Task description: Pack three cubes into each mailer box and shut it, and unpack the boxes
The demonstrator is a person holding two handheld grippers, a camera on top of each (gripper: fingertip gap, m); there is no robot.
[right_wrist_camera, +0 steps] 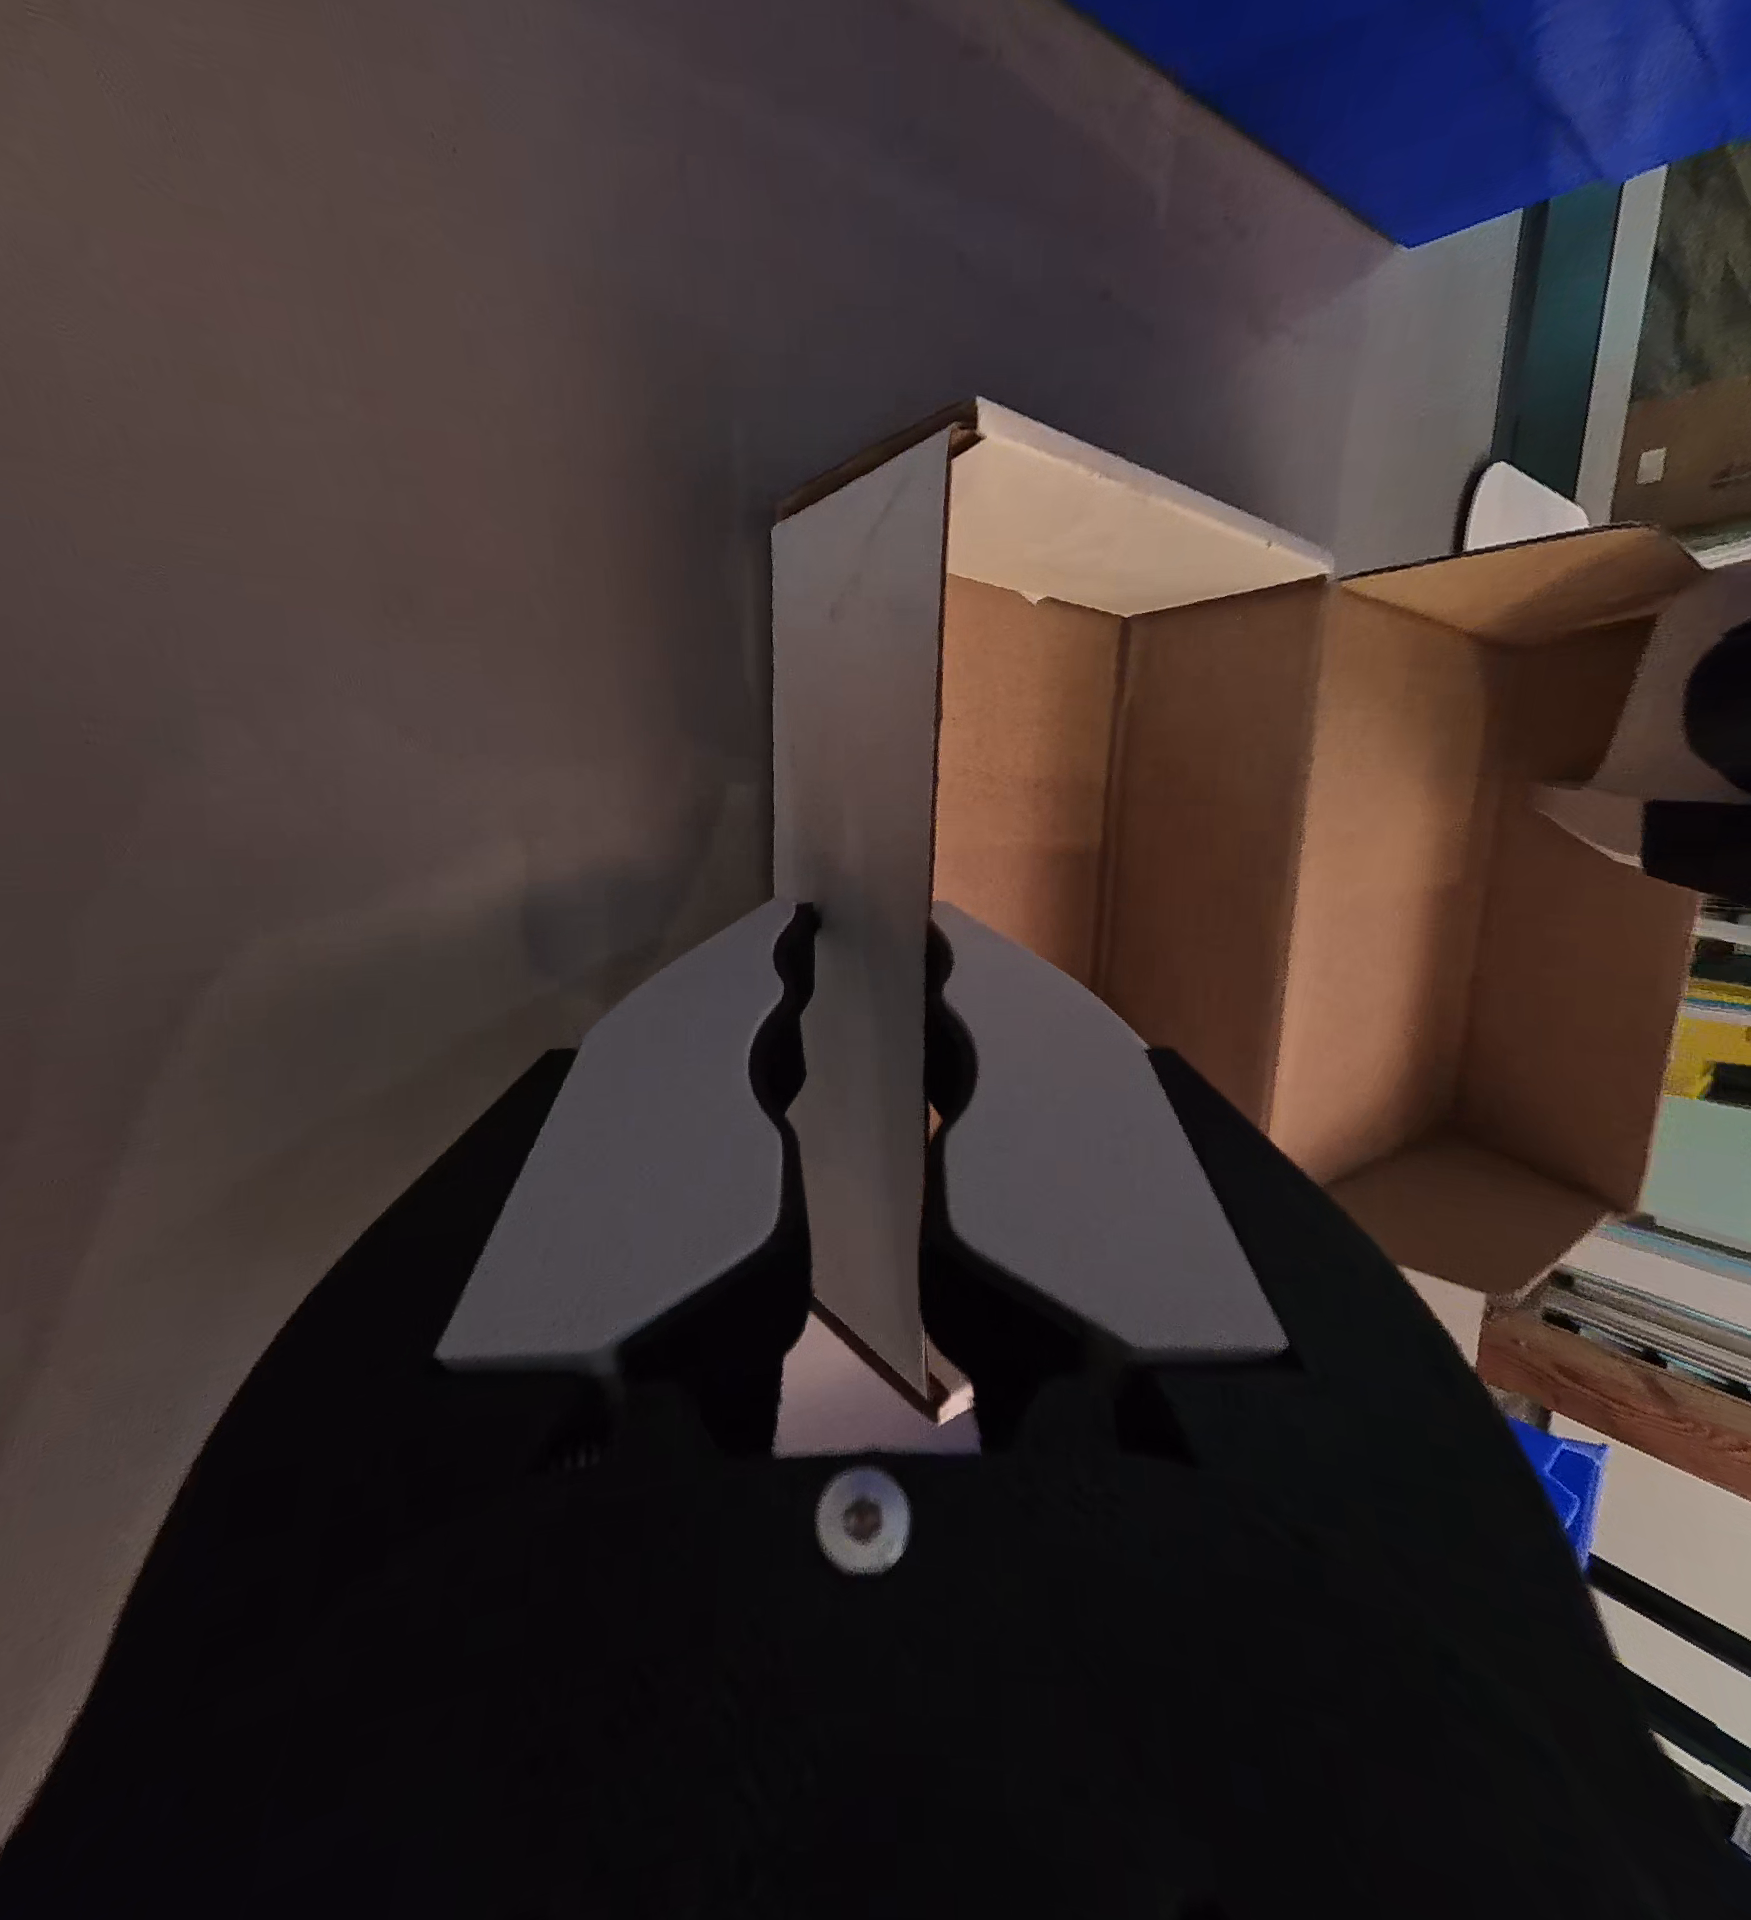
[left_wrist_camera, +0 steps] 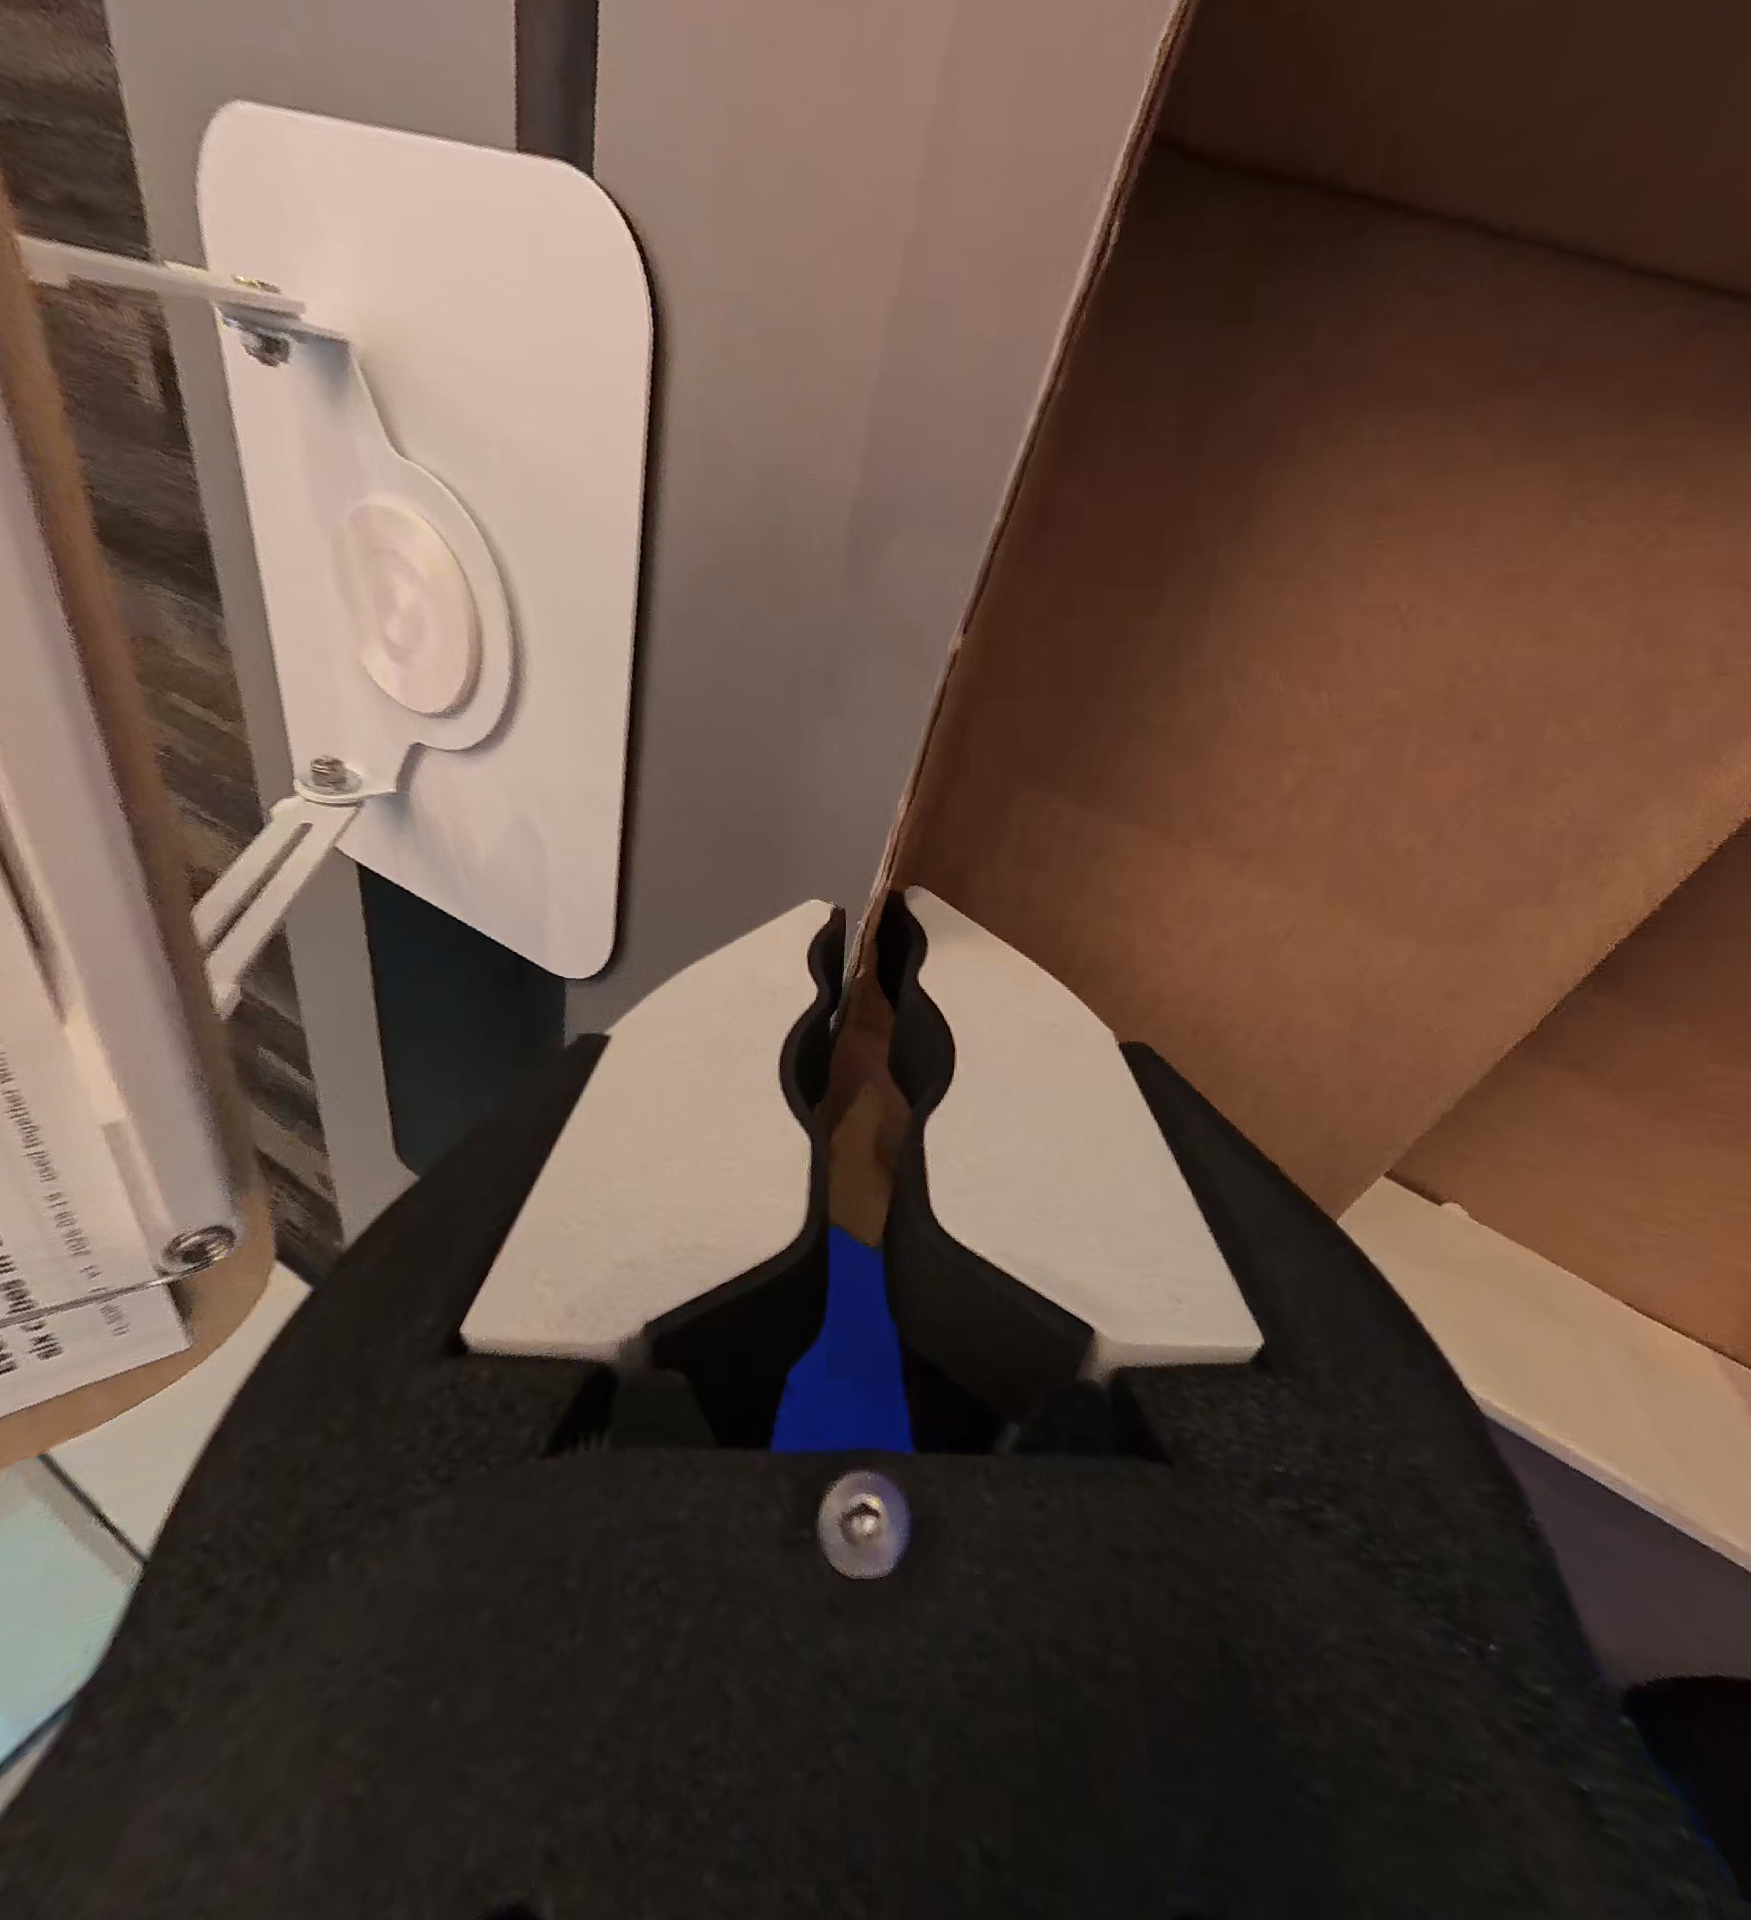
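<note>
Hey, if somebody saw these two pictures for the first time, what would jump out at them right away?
First, the open mailer box, brown inside and white outside, held up between both grippers with no cubes showing in it. The left gripper is shut on the edge of one cardboard wall at centre frame, and the right gripper is shut on a white flap standing straight up. A white bracketed plate sits to the left in the left wrist view.

An office-like workroom.
Stacked papers (right_wrist_camera: 1671, 1340) on a wooden shelf (right_wrist_camera: 1660, 1403), a printed notice sheet (left_wrist_camera: 9, 1195) nearby.
</note>
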